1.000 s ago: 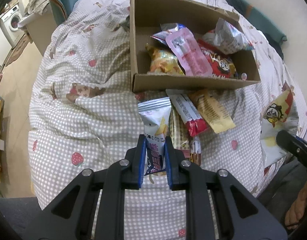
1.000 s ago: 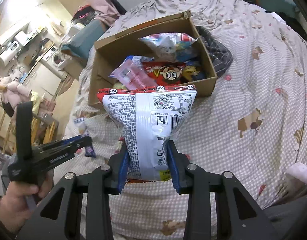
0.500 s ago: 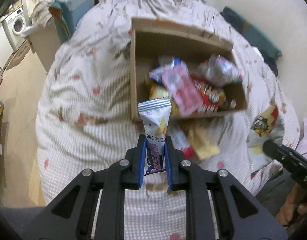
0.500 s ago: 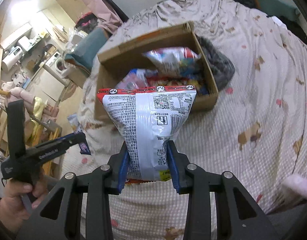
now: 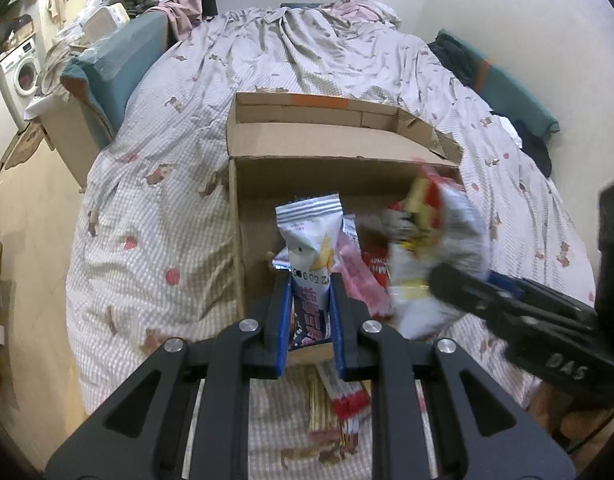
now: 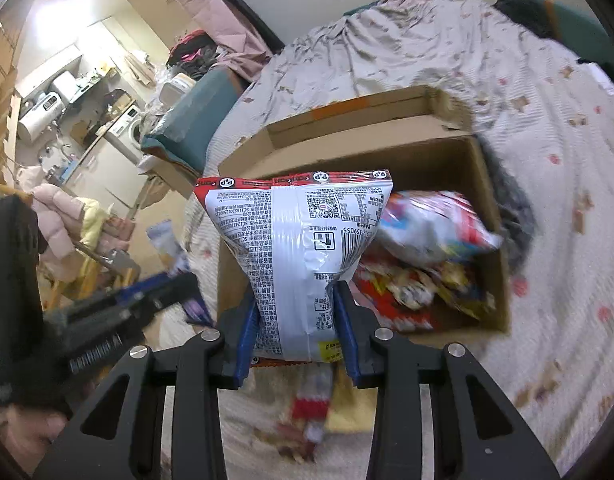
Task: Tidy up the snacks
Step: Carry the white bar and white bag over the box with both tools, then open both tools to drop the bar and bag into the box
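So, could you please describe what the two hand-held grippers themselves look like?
Both look alike. The left hand-held gripper has a matte black frame with cut-out openings, round silver screw heads and blue pads lining its two fingers. The right hand-held gripper has the same black frame, silver screws and blue pads; seen from the left camera, its body carries pale lettering reading "DAS". No cables or sleeves are clearly visible.

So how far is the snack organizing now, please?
Partly done. Several packets already lie in the cardboard box. In hand: the left gripper holds a slim white packet and the right gripper a big white bag, both near the box, not released. Left: a few packets on the bedspread in front of the box.
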`<state>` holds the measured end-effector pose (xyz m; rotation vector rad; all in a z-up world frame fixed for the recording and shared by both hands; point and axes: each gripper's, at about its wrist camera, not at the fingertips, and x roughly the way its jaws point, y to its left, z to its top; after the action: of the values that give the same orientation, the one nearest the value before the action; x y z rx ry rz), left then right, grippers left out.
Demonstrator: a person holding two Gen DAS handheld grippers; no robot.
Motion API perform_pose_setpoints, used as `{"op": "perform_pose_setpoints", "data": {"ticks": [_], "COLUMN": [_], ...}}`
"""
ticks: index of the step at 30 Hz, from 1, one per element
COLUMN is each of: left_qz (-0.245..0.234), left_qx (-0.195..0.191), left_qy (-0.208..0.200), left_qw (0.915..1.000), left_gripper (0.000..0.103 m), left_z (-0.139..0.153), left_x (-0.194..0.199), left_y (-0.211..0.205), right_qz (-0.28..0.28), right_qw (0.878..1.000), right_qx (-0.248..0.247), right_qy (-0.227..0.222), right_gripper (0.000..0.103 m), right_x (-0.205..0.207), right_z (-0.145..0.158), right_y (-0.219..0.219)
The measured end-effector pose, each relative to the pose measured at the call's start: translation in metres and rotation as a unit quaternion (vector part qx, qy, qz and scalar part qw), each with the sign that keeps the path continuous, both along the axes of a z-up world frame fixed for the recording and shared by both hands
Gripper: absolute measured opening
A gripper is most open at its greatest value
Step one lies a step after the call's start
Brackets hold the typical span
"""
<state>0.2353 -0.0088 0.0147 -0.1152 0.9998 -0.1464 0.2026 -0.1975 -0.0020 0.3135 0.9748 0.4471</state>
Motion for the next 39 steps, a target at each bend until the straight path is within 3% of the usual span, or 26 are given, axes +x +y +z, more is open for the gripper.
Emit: {"op": "perform_pose_setpoints", "data": {"ticks": [5,10,13,21,33,36,39], "left_qz": [0.003,-0.006,-0.016,-0.008,-0.010,-0.011,-0.007], "left_qx": [0.024,0.020,0.037,0.026,0.020,0.023,0.025], "left_qy": [0.008,0.023,0.014,0.019,0.008,0.003,-0.003], "left_qw": [0.9997,0.9995,0.9991,0.9994,0.9997,0.9997,0.9997], "left_gripper": [0.015,0.015,0.015,0.015,0.015,0.015,0.017], "left_z": [-0.024,-0.045,-0.051,-0.059,-0.054,-0.052,-0.049], "left_x": [0.015,0.026,0.028,0.036,0.033,0.031,0.031], "left_y": [-0.003,-0.012,-0.021,-0.019,-0.020,-0.021,-0.021], "right_qz": [0.023,-0.008,-0.013,-0.015,-0.008,-0.010,-0.015], "right_qw": [0.999,0.998,0.999,0.998,0.997,0.996,0.997], "right_qx": [-0.032,-0.054,-0.031,0.010,0.038,0.051,0.052], "right_qy": [0.015,0.025,0.039,0.064,0.063,0.068,0.062], "right_gripper": [0.038,0.038,0.038,0.040,0.041,0.050,0.053], "right_x": [0.036,0.057,0.065,0.069,0.070,0.071,0.071], "right_z": [-0.028,-0.052,-0.058,-0.068,-0.065,-0.066,-0.063], "right_y": [0.021,0.011,0.002,-0.008,-0.007,-0.012,-0.014]}}
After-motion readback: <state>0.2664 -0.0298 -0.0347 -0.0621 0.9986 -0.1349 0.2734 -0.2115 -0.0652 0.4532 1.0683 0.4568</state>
